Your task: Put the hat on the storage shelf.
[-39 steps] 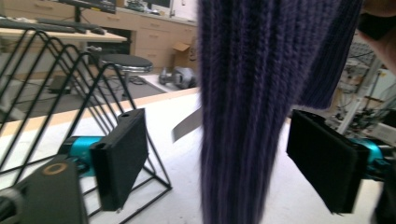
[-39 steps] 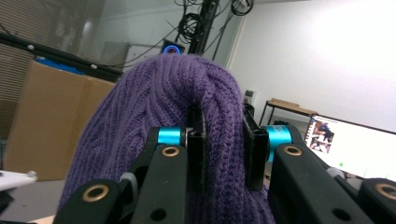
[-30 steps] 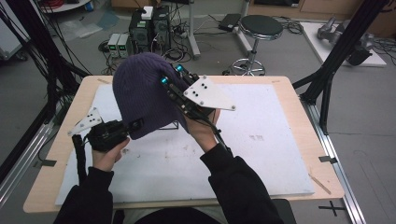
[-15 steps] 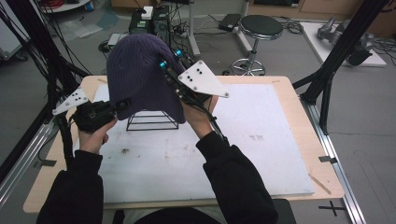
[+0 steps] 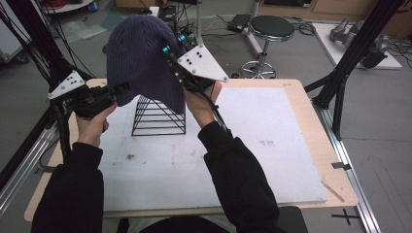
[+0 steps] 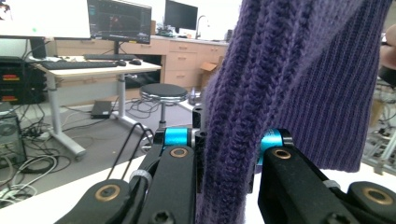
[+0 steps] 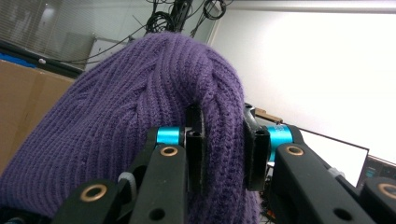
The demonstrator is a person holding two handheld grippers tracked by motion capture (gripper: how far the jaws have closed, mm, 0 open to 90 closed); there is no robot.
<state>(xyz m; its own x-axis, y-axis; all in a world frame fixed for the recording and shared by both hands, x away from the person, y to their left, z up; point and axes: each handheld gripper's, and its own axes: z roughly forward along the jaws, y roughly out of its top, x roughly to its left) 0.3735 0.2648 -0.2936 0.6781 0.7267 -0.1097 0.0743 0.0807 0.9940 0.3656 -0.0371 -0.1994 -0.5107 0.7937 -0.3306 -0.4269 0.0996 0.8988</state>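
1. Purple knit hat held up in the air above the black wire stand, clear of the stand's top, over the far left part of the table.
2. Left gripper clamped on the hat's lower left edge; in the left gripper view, a fold of the knit pinched tight between the two black jaws.
3. Right gripper clamped on the hat's right side, higher up; in the right gripper view, a ridge of the knit squeezed between the jaws, hat crown bulging above.
4. Wire stand upright on the white mat, between the two forearms.
5. Round stool on the floor beyond the table's far edge.
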